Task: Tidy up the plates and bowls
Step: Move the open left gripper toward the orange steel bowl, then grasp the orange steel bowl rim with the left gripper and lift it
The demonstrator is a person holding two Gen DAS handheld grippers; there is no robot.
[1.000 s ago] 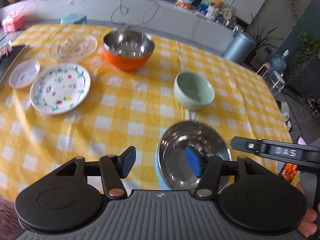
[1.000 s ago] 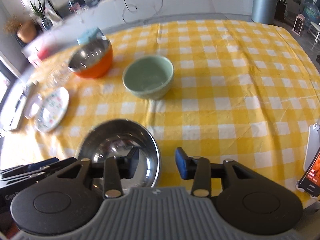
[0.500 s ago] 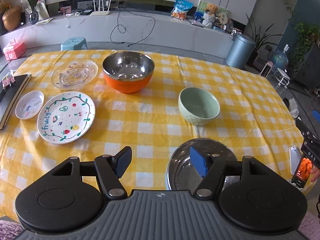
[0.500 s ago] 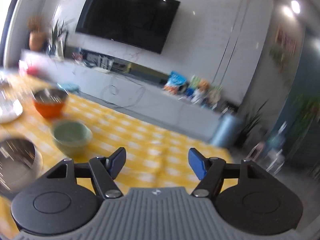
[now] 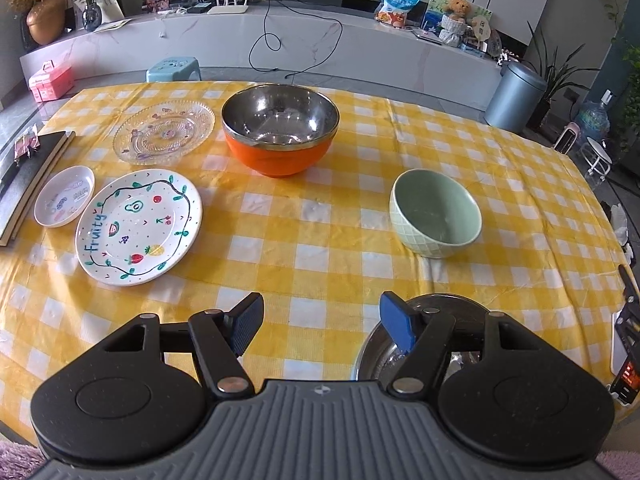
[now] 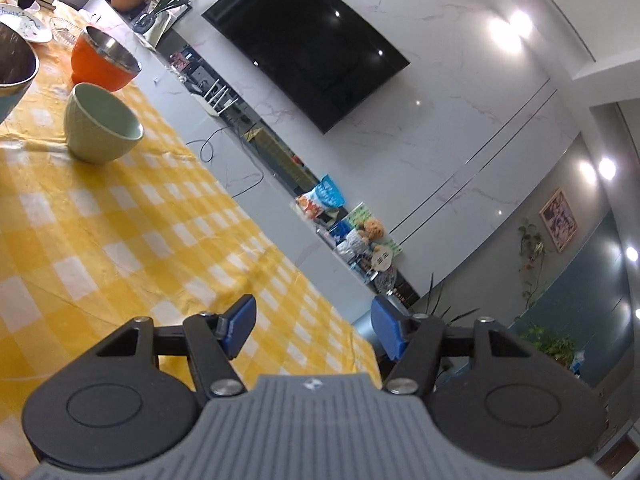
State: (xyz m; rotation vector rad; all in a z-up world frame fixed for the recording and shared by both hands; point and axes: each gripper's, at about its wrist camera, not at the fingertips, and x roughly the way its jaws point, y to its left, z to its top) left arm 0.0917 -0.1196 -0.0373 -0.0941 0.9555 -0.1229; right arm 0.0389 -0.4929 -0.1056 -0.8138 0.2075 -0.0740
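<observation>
Small dish (image 5: 64, 196): round, glossy white with faint print, far left, just beside the book edge.
Painted plate (image 5: 139, 223): flat glazed ceramic, fruit doodles, lettered "Fruity".
Glass plate (image 5: 164, 132): clear, ridged, scalloped rim, behind the painted one.
Orange bowl (image 5: 280, 128): deep, polished steel lining, matte orange shell, centre back.
Green bowl (image 5: 435, 214): ceramic, quilted outside, smooth inside.
Steel bowl (image 5: 380, 348): shiny, low, near edge, partly hidden.
Tablecloth (image 5: 320, 232): yellow-white gingham, creased.
Left gripper (image 5: 320, 322): blue pads spread wide, nothing pinched.
Right gripper (image 6: 312, 322): tilted, spread apart, empty, over the table corner.
</observation>
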